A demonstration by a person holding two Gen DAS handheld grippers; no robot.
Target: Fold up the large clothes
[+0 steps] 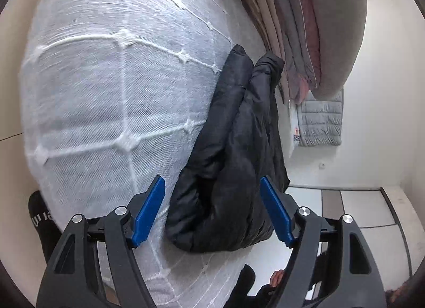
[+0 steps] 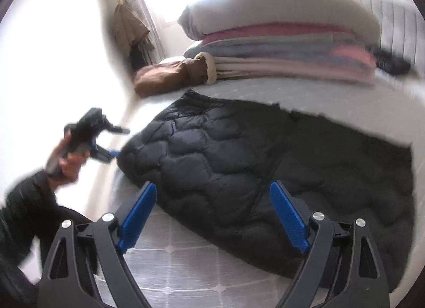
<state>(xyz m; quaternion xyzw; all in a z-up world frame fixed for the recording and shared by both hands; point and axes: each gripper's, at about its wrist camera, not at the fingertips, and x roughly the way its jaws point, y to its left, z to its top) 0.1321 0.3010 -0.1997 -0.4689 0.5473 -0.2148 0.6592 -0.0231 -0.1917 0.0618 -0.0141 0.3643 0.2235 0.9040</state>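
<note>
A black quilted puffer jacket (image 2: 239, 172) lies bunched on a white quilted mattress (image 2: 186, 276). In the left wrist view the jacket (image 1: 233, 154) sits between and beyond the blue fingers. My left gripper (image 1: 212, 188) is open and empty, close to the jacket's near end. It also shows in the right wrist view (image 2: 117, 140), held at the jacket's left edge. My right gripper (image 2: 212, 193) is open and empty, just above the jacket's near side.
A stack of folded clothes and bedding (image 2: 287, 50) lies at the far end of the mattress, topped by a grey pillow (image 2: 279, 8). A brown fleece-lined coat (image 2: 172, 74) lies beside it. A grey puffer jacket (image 1: 318, 119) hangs by the wall.
</note>
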